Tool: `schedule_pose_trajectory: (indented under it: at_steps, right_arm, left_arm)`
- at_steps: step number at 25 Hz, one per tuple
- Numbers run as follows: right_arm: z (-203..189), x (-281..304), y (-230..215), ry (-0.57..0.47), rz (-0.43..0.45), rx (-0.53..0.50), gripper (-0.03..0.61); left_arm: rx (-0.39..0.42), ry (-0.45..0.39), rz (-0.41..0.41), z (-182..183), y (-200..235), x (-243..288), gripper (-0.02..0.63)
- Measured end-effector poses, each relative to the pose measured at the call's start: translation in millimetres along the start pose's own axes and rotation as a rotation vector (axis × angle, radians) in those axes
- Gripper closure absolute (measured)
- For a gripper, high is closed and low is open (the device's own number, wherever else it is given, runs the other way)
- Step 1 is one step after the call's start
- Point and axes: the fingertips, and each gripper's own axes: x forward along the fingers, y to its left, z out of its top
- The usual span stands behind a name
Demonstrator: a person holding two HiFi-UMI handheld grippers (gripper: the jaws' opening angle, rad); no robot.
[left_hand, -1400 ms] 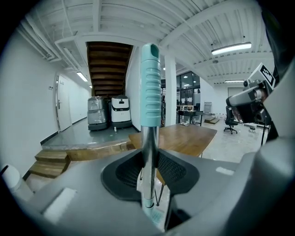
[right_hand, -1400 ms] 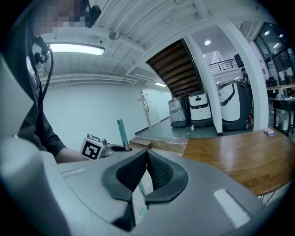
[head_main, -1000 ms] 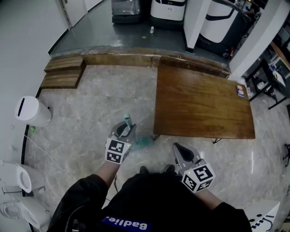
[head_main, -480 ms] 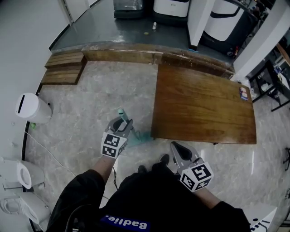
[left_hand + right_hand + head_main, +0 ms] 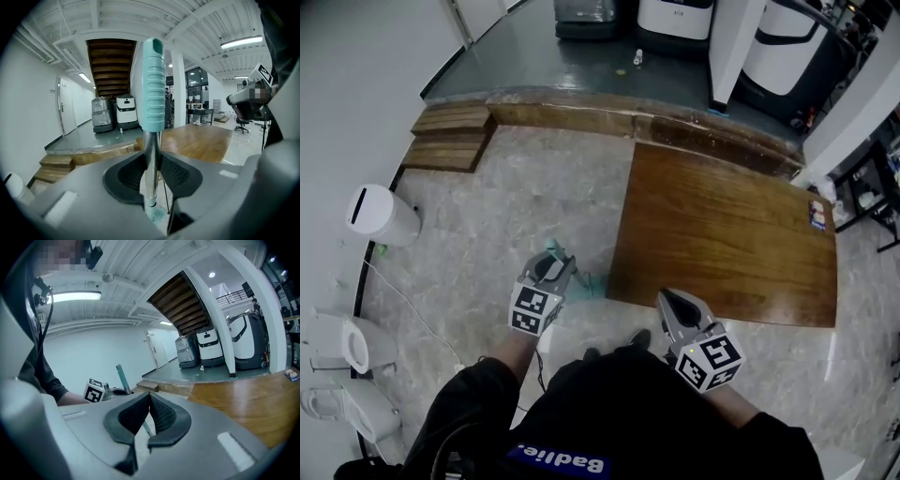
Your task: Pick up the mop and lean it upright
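Left gripper (image 5: pixel 151 172) has the mop (image 5: pixel 153 84): jaws pinching the bare metal shaft (image 5: pixel 149 159) just below the teal ribbed grip (image 5: pixel 153 70), pole upright in the left gripper view. In the head view the mop head (image 5: pixel 585 284) sits low over the floor (image 5: pixel 487 216), just off the table's (image 5: pixel 722 234) near-left corner; can't tell if it touches down. Right gripper (image 5: pixel 149 401): jaws pressed together, nothing in them, off to the right and apart from the pole.

Handling, my read: long stiff pole, prob. light, but the weight's down at the head, so it'll want to swing. The shiny shaft looks slick, and a pinch there could slip or twist. The ribbed grip above is the surer hold. A 2nd hold lower down w/ the right gripper would steady it. Nothing's propping it yet, so not leaned
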Motion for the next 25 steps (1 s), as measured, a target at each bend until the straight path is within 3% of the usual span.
schedule_pose_trajectory:
  at_steps: [15,20,25]
  right_arm:
    - [1,15,-32,0.022,0.097,0.034,0.569]
    - [-9,18,-38,0.042,0.101,0.059,0.569]
    - [-10,24,-42,0.058,0.064,0.070,0.571]
  left_arm:
    - [-0.008,0.029,0.076,9,0,22,0.490]
    - [0.025,0.055,0.032,1,-3,32,0.490]
    - [0.056,0.069,-0.067,-11,4,37,0.491]
